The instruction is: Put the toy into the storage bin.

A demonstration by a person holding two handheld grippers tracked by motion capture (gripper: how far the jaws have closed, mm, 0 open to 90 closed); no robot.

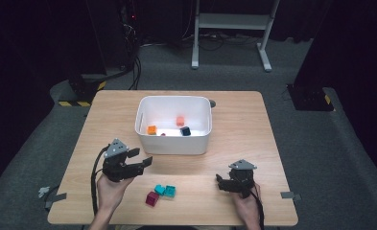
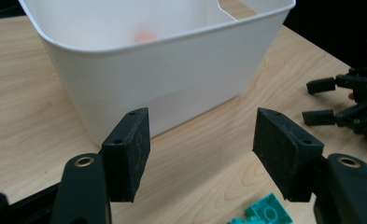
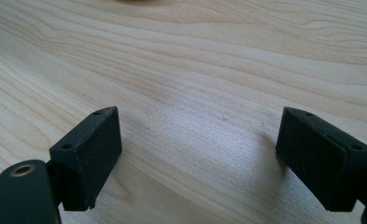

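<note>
While three blocks lie in my white bin (image 1: 172, 143), three stay on the surface (image 1: 253, 124): two teal blocks (image 1: 165, 190), one magenta block (image 1: 152, 198). Left hand-held gripper (image 1: 143, 158) released beside them; right hand-held gripper (image 1: 219, 182) released, empty.

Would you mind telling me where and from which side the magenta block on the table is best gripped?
Grip the magenta block across its two free flat sides, coming straight down from above with the left gripper, which is nearest and open. It lies flat on the table, and the teal blocks sit close at its upper right, so keeping the jaws clear of that corner probably avoids nudging them.
</note>
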